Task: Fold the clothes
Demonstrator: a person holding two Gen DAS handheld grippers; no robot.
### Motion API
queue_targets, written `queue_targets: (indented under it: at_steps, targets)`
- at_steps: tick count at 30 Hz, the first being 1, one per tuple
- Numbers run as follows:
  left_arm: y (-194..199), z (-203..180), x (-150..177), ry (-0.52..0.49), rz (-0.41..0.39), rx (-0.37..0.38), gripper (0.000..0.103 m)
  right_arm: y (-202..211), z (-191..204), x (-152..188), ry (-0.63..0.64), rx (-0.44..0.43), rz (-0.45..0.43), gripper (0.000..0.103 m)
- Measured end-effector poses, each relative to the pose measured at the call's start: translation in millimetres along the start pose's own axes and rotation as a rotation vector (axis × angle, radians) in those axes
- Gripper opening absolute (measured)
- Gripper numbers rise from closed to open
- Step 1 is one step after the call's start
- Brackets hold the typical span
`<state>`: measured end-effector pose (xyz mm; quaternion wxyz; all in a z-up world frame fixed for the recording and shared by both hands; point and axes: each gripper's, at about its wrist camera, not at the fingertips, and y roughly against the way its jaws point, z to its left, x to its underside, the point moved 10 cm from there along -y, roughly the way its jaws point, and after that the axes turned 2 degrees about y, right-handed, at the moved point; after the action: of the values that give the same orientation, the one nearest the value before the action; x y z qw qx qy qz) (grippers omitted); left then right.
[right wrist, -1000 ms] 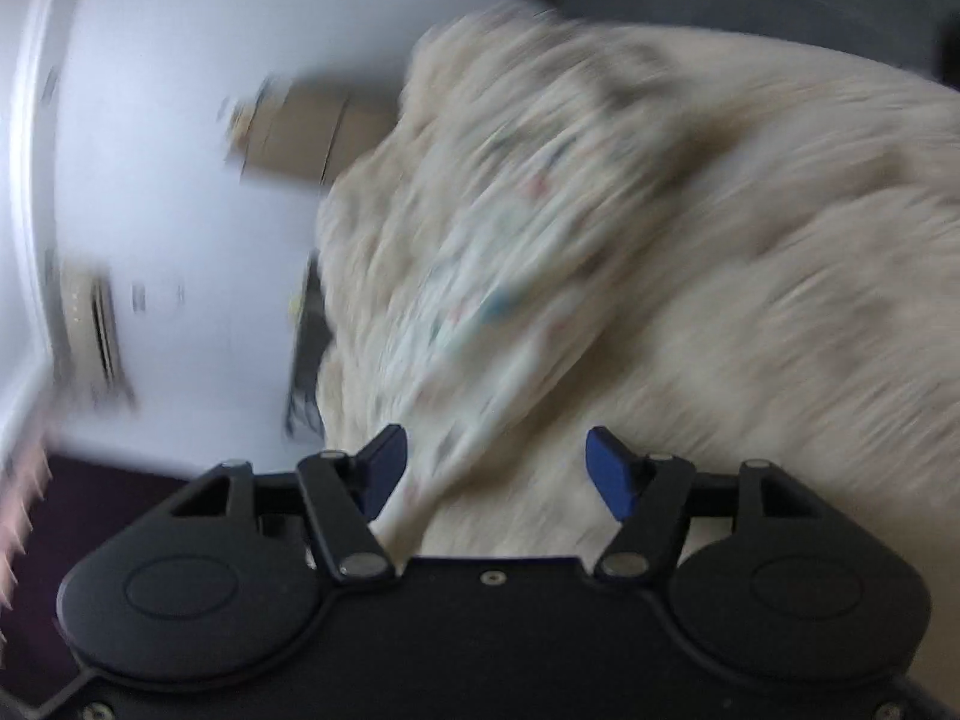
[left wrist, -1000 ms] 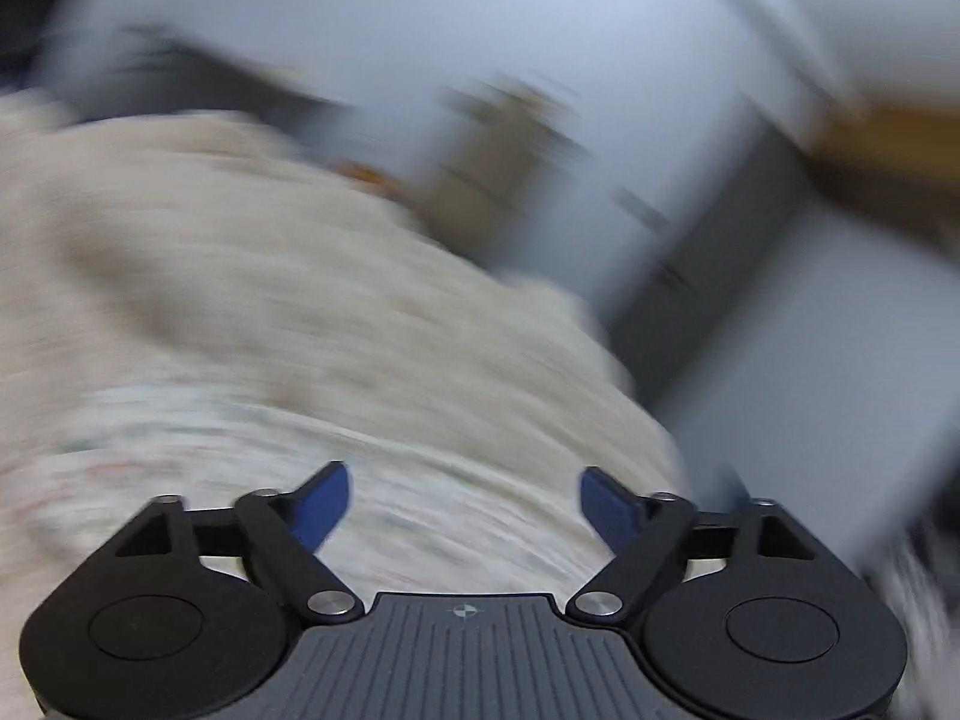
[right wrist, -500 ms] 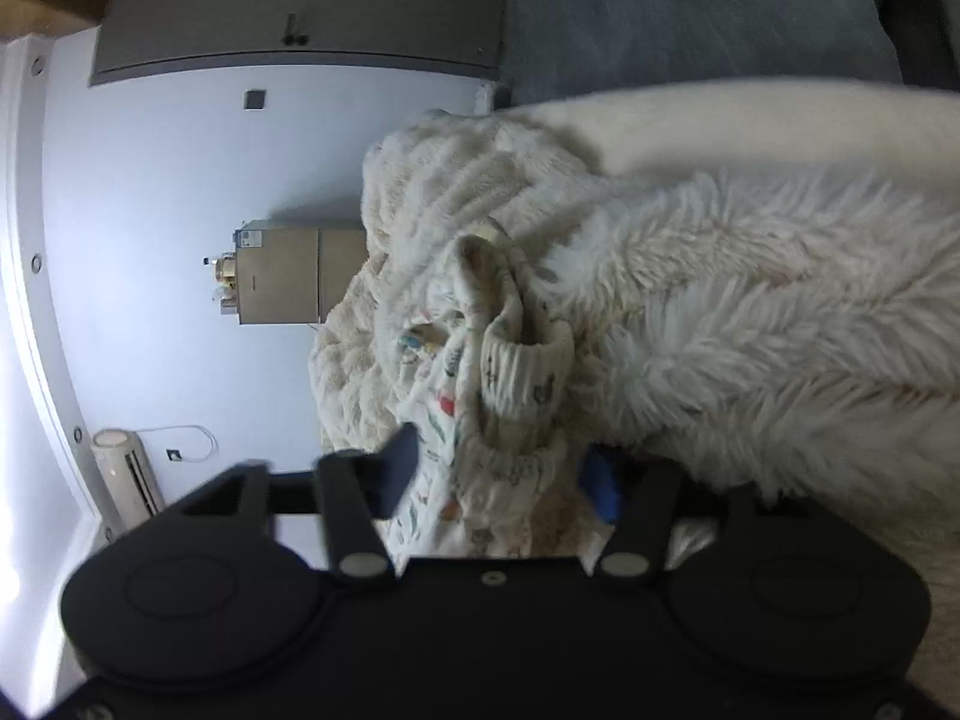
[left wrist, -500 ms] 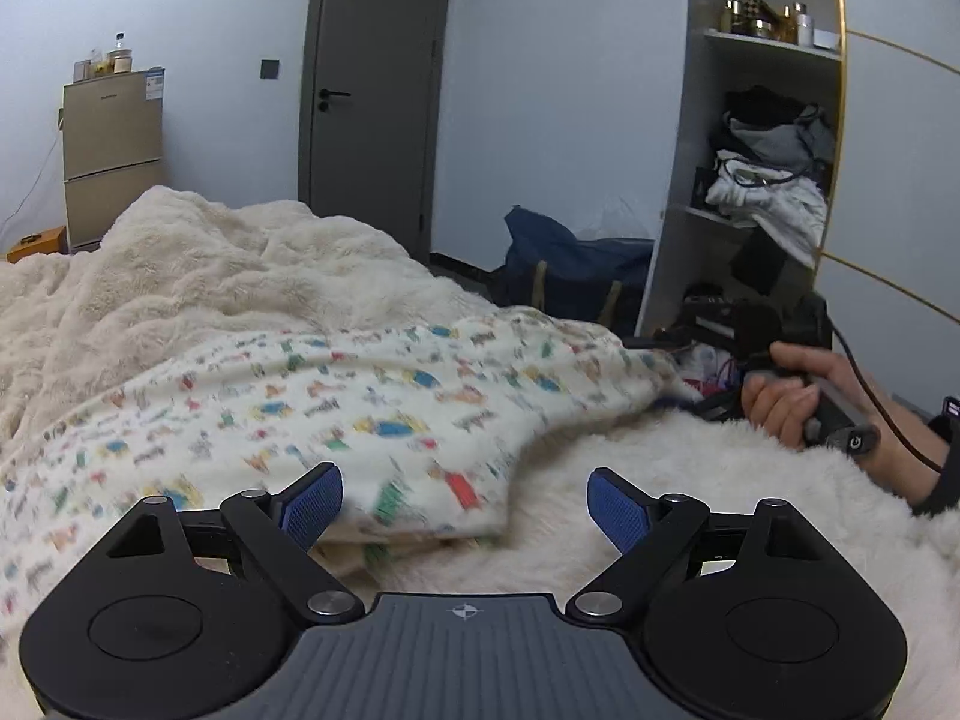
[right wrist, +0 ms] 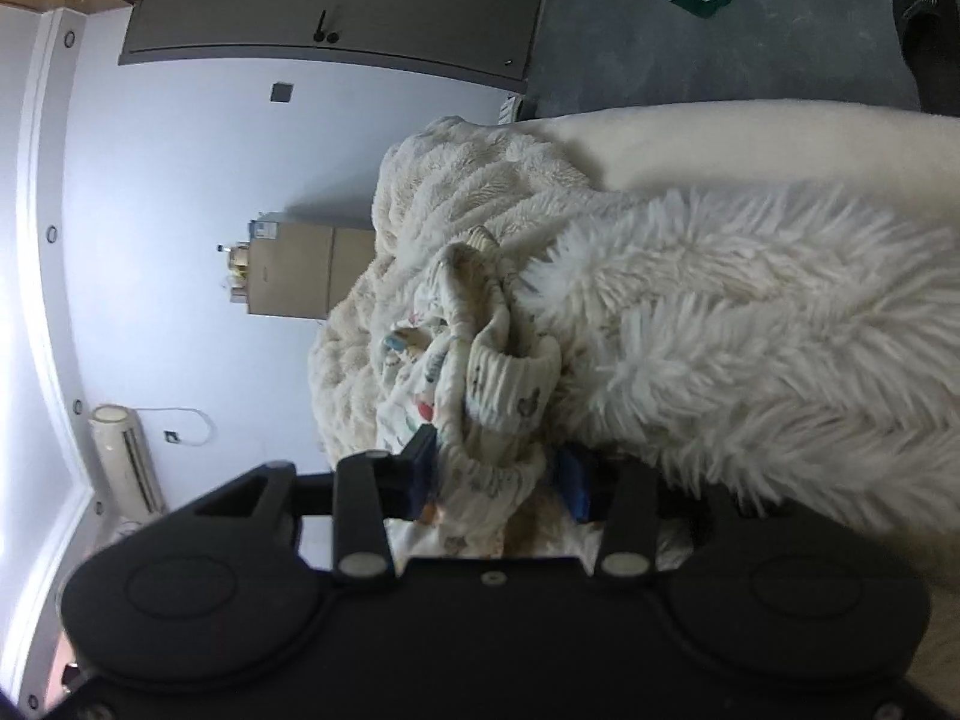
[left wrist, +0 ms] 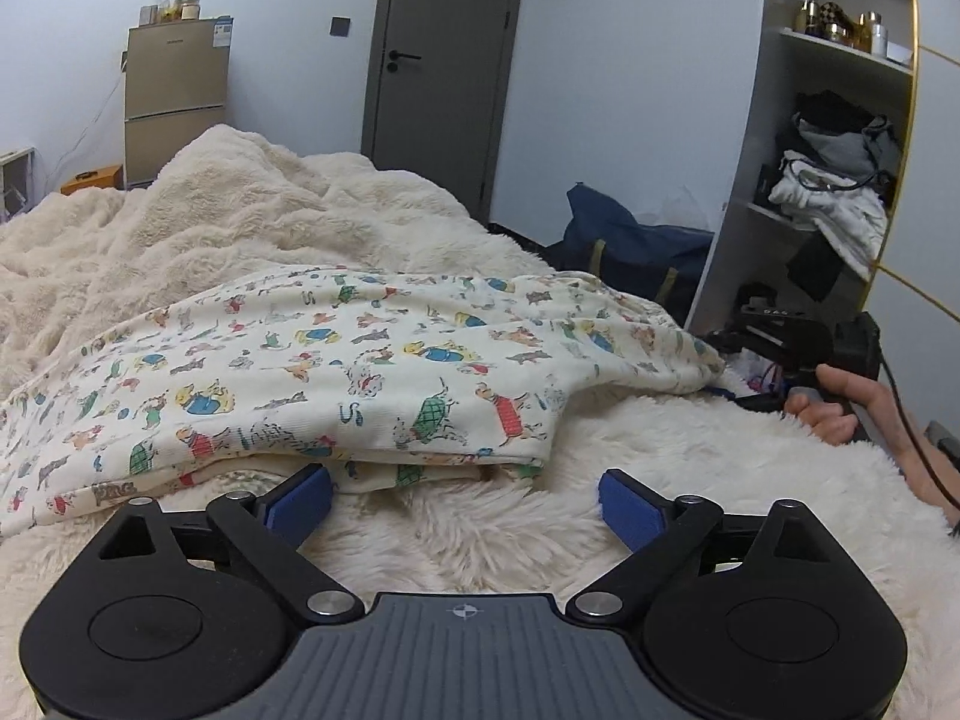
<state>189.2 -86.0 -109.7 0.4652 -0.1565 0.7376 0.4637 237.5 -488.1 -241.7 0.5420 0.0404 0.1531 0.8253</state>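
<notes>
Printed garment (left wrist: 360,372) just beyond wide-apart left tongs (left wrist: 465,495), its bunched end clamped in right tongs (right wrist: 495,474).

Each hand-held gripper (left wrist: 465,495) (right wrist: 498,474) has a black body with two round discs, silver pivot screws and blue pads (left wrist: 630,507); the left one carries a ribbed grey plate with a crosshair mark.

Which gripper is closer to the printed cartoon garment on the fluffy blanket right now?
Right. The right gripper is clamped on a bunched end of the printed garment. The left gripper hangs open just short of its folded near edge, over the blanket, not touching it.
</notes>
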Motion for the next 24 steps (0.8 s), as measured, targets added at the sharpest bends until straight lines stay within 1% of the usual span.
queue_targets:
  at_steps: [6,11,15,19,24]
  targets:
    - [-2,2,0,0.006,0.007,0.000,0.096,0,2,3,0.029,-0.004,-0.004,0.041]
    - [-2,4,1,0.014,0.009,-0.017,0.096,0,1,2,0.043,-0.005,-0.001,0.041]
    - [-1,9,0,0.025,0.004,-0.049,0.096,1,1,3,0.044,-0.009,0.000,0.041]
    - [0,20,-1,0.054,-0.002,-0.103,0.096,2,0,4,0.045,-0.011,0.000,0.041]
    - [-1,23,0,0.056,0.005,-0.129,0.097,3,0,5,0.051,-0.013,0.000,0.041]
